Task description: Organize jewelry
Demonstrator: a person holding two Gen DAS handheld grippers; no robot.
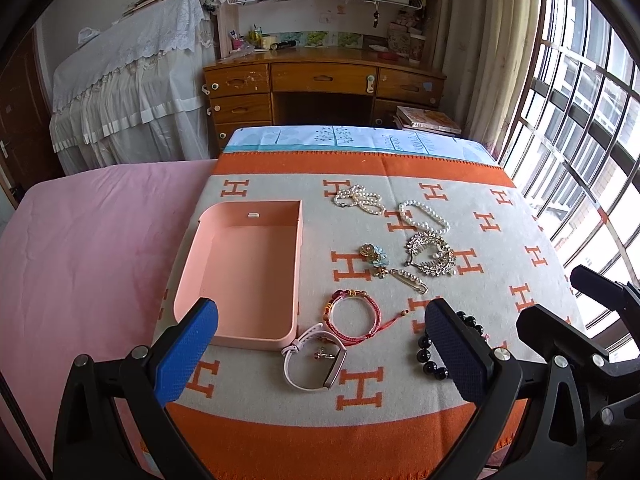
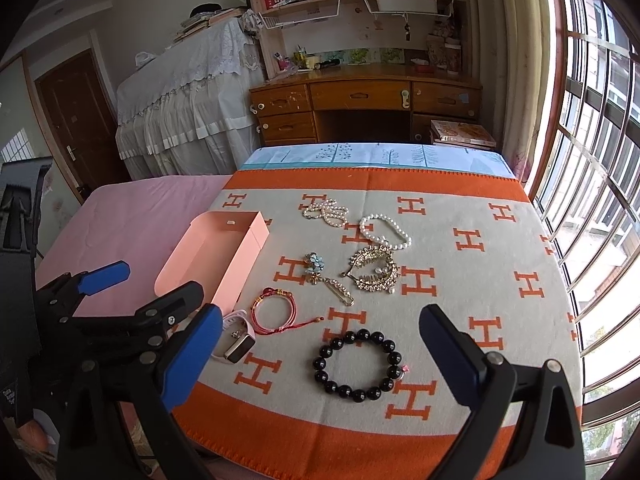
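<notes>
An empty pink box [image 1: 244, 268] lies open on the orange-and-grey blanket [image 1: 400, 396]; it also shows in the right wrist view [image 2: 212, 256]. Right of it lie a white watch [image 1: 316, 360], a red cord bracelet [image 1: 352, 316], a black bead bracelet [image 2: 358, 362], a gold safety-pin brooch [image 1: 410, 280], a blue flower brooch [image 1: 372, 256], a gold crystal brooch [image 1: 432, 254] and two pearl strands [image 1: 360, 198] [image 1: 424, 216]. My left gripper [image 1: 320, 344] is open above the watch. My right gripper [image 2: 320, 356] is open above the black bracelet. Both are empty.
A pink sheet [image 1: 88, 248] covers the bed left of the blanket. Beyond the bed stand a wooden desk [image 1: 324, 80] with bookshelves, a lace-covered piece of furniture [image 1: 132, 80] and a stack of books [image 1: 428, 120]. A barred window [image 1: 580, 128] runs along the right.
</notes>
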